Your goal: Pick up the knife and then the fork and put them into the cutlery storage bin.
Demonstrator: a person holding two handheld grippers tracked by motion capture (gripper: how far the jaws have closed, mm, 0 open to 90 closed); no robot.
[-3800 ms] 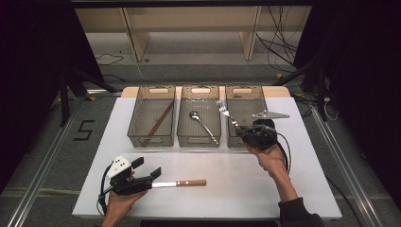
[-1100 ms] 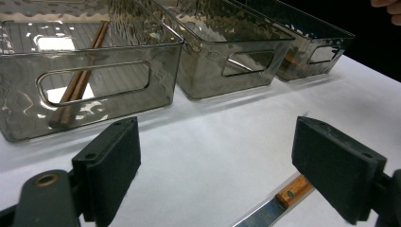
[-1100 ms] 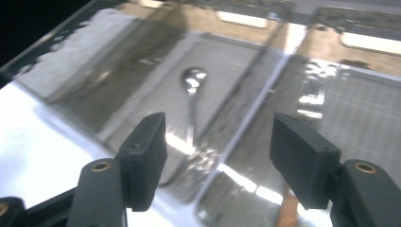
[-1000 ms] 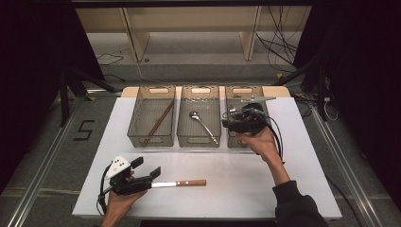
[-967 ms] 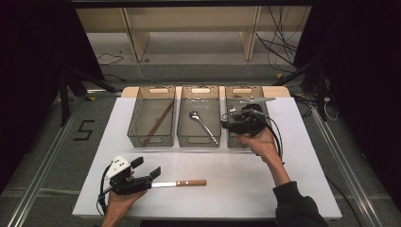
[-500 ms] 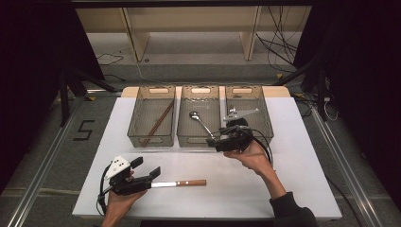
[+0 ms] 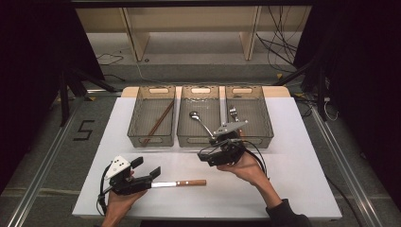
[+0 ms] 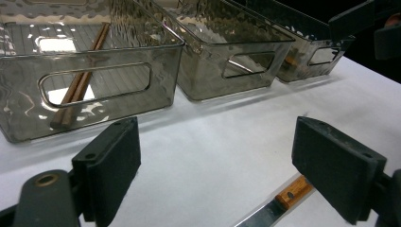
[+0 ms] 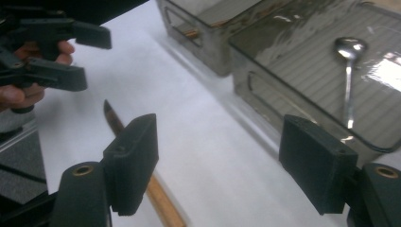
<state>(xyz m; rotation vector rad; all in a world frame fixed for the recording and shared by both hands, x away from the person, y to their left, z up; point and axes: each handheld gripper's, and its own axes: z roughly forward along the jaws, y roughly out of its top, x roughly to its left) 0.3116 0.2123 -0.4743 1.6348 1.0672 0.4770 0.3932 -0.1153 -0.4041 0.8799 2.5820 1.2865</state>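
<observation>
Leftmost, left gripper jaws wide and empty, knife flat on white table just beside them, probably untouched, right gripper jaws wide, just opened, nothing between, near middle bin.

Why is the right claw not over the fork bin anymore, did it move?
Yes. The right claw came off the right bin toward the person, now open in front of the middle bin, nearer the knife.
</observation>
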